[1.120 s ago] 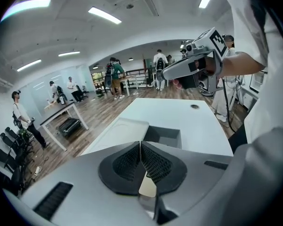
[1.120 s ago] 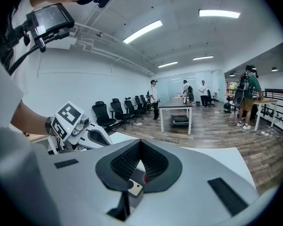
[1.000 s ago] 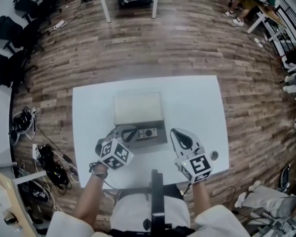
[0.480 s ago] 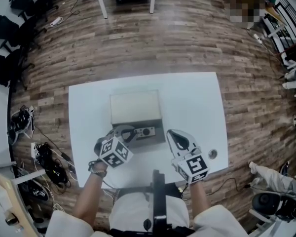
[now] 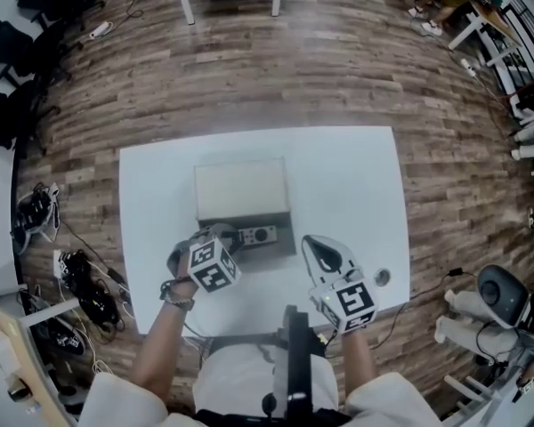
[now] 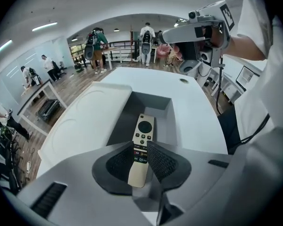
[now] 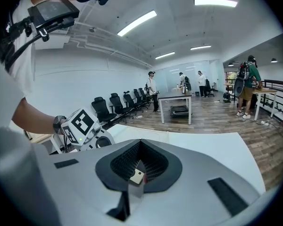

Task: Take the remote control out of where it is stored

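White table (image 5: pixel 356 176) standing on wooden plank floor (image 5: pixel 338 69). Small round dark object (image 5: pixel 382 277) lying on table near its front right corner. Black office chairs (image 5: pixel 13 38) sitting at far left. Tangled cables (image 5: pixel 80 285) lying on floor left of table. People (image 7: pixel 152 91) standing in background.

White table (image 5: pixel 338 185) bearing a box (image 5: pixel 242 191)

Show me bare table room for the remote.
Widest bare patch: the table right of the box, up to its far edge. A narrower strip lies left of the box. Crowded: near edge, with left gripper opening around the remote, right gripper, a small round object.
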Tool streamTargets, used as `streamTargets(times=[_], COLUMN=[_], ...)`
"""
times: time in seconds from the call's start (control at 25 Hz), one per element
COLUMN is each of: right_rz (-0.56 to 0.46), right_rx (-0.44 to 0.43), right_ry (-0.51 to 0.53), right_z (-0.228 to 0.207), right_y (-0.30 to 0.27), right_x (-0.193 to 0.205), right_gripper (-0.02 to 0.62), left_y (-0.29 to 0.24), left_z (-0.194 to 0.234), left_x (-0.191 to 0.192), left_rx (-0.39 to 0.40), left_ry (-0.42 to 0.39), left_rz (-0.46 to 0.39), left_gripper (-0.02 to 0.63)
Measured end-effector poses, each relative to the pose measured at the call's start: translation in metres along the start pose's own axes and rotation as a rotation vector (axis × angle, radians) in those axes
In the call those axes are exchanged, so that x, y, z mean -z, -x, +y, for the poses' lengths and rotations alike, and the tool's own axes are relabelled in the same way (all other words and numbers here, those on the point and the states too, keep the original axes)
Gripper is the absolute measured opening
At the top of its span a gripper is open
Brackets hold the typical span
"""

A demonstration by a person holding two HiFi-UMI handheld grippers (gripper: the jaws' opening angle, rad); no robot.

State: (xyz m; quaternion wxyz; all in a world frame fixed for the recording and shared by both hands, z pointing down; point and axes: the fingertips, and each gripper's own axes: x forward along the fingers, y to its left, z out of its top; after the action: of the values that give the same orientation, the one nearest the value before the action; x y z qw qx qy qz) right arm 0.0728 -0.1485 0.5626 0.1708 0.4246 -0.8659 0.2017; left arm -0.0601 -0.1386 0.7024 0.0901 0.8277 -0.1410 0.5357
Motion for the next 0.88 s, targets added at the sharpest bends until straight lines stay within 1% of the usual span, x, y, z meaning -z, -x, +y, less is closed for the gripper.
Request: streamTargets(times=[0.32, 0.48, 0.56, 0.64, 0.88], right_rz=[0.015, 0.019, 0.024, 0.029, 0.043], right_rx=[-0.008, -0.013, -0.014, -0.008, -0.001], right_ry=[-0.002, 0.000, 0.000, 0.002, 0.004], right_z=[-0.003, -0.005, -0.006, -0.007, -0.012], right_y=[-0.003, -0.006, -0.007, -0.008, -0.010], right_x=[0.002, 0.004, 0.004, 0.004, 0.002], right_gripper=[-0.002, -0.002, -0.002, -0.002, -0.002], left_y=[-0.007, -0.014, -0.018, -0.021, -0.025], left_z=[-0.003, -0.003, -0.004, -0.005, -0.004], left_x=[0.000, 0.005, 0.007, 0.009, 0.008], left_rx=[0.042, 0.036, 0.037, 0.044, 0.049], left_ry=[-0.025, -0.039, -0.044, -0.049, -0.046], left_rz=[0.062, 0.101, 0.117, 0.128, 0.141], left_gripper=[0.100, 0.109, 0.135, 0.153, 0.158])
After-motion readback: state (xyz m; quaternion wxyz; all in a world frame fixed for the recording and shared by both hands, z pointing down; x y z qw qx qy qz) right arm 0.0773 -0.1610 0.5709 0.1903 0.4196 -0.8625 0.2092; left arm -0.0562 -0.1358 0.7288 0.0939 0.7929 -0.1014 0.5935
